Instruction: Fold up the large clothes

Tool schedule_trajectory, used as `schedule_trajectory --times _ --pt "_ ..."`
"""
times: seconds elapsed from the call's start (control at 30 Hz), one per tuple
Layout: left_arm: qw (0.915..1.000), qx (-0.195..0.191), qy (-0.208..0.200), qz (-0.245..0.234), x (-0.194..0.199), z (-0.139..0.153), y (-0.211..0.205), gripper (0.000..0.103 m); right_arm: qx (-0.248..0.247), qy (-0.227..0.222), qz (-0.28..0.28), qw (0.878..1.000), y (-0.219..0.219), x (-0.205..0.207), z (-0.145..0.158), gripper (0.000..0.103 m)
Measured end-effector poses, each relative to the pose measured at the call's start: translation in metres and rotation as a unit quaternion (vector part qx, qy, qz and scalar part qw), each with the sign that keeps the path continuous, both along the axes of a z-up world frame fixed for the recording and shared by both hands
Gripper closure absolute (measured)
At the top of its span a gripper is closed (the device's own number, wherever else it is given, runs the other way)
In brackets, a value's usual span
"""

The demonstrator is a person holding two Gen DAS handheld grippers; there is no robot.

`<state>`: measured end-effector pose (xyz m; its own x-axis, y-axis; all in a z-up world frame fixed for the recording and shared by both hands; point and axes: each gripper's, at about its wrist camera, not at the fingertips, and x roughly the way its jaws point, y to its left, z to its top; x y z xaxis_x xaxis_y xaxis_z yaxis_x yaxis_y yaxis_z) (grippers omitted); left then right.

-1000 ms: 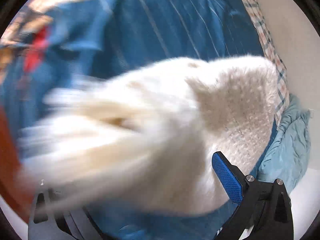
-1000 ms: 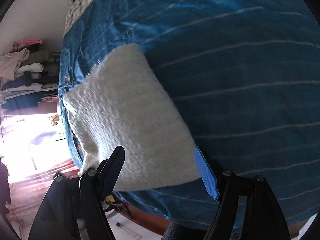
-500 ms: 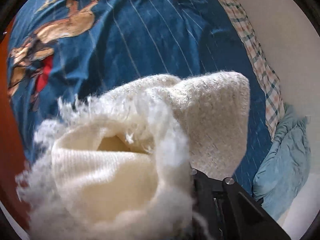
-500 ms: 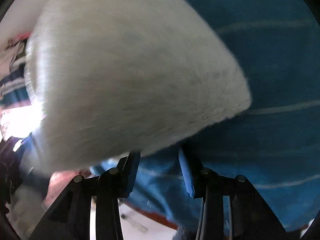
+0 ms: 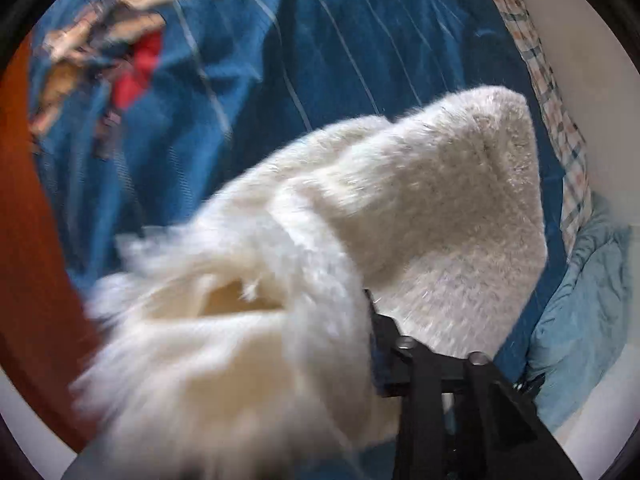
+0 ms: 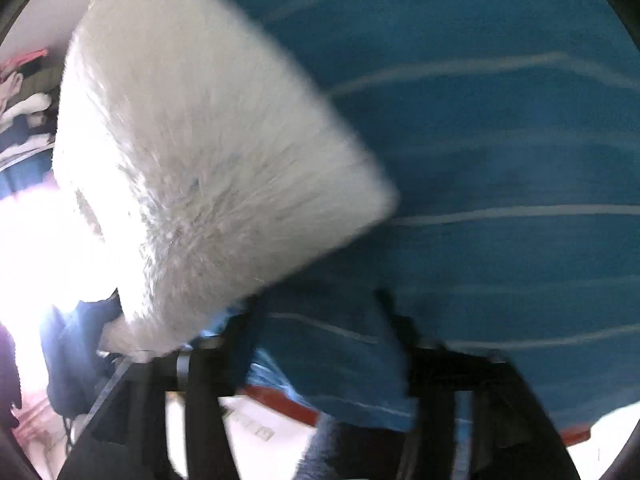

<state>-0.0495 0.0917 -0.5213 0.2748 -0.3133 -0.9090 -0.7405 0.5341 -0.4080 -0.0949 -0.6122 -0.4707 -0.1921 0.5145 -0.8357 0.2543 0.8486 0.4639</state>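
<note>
The left gripper (image 5: 320, 344) has a thick bunch of the white fluffy garment (image 5: 420, 208) bulging over and between its fingers, so only its right-hand black finger (image 5: 384, 344) shows. Its jaws have just been opening a little with the fabric between them; whether the pads press on the cloth cannot be told, since the pile hides them. From there the garment runs up and away as a folded panel lying on the blue striped bedcover (image 5: 320, 60), reaching toward the bed's far side where a checked sheet (image 5: 560, 120) meets the pale wall (image 5: 592, 60). A crumpled light blue quilt (image 5: 580, 320) lies at the bed's right-hand edge. A printed figure in tan and red (image 5: 120, 40) sits on the cover toward the far left, by the reddish-brown bed frame (image 5: 28, 240).

The right gripper (image 6: 316, 312) stands apart with only blue bedcover between its dark fingers (image 6: 240, 332); its jaws have just been opening wider and grip nothing. The garment's folded corner lies just up and left of it, near the bed's near edge. Hanging clothes (image 6: 24, 100) show beyond, blurred and overexposed.
</note>
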Motion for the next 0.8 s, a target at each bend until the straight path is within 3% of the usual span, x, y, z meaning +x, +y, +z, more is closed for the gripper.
schedule_trajectory --times 0.03,0.1,0.17,0.27,0.33,0.4,0.47,0.53,0.6,0.67,0.8 --pt "0.9998 0.018 0.002 -0.007 -0.003 0.010 0.003 0.063 -0.009 -0.023 -0.007 1.000 -0.012 0.002 0.014 0.034" --pt "0.9984 0.052 -0.003 -0.024 -0.004 0.027 0.005 0.030 -0.021 -0.054 -0.005 0.998 -0.026 0.008 0.036 0.034" --pt "0.9945 0.093 -0.003 -0.047 -0.002 0.039 0.005 0.017 -0.021 -0.079 0.004 0.997 -0.029 0.022 0.060 0.034" --pt "0.9829 0.162 -0.013 -0.086 0.011 0.054 0.002 0.016 0.011 -0.098 0.019 0.995 -0.010 0.050 0.081 0.037" --pt "0.9761 0.190 -0.020 -0.105 0.025 0.054 0.002 0.016 0.031 -0.127 0.056 0.990 0.029 0.076 0.095 0.053" --pt "0.9750 0.194 -0.032 -0.104 0.040 0.052 0.007 0.016 0.036 -0.156 0.090 0.983 0.068 0.099 0.099 0.064" --pt "0.9739 0.199 -0.044 -0.099 0.051 0.052 0.013 0.016 0.017 -0.177 0.115 0.977 0.099 0.120 0.094 0.068" --pt "0.9692 0.214 -0.056 -0.108 0.057 0.055 0.016 0.016 -0.027 -0.174 0.146 0.974 0.134 0.145 0.066 0.068" --pt "0.9629 0.230 -0.059 -0.129 0.072 0.055 0.017 0.016 -0.045 -0.160 0.139 0.976 0.138 0.166 0.037 0.067" --pt "0.9595 0.228 -0.060 -0.154 0.089 0.049 0.017 0.016 -0.035 -0.143 0.120 0.982 0.129 0.172 0.037 0.067" --pt "0.9564 0.185 -0.077 -0.212 0.128 0.036 0.021 0.016 0.054 -0.107 0.058 0.991 0.086 0.169 0.055 0.063"
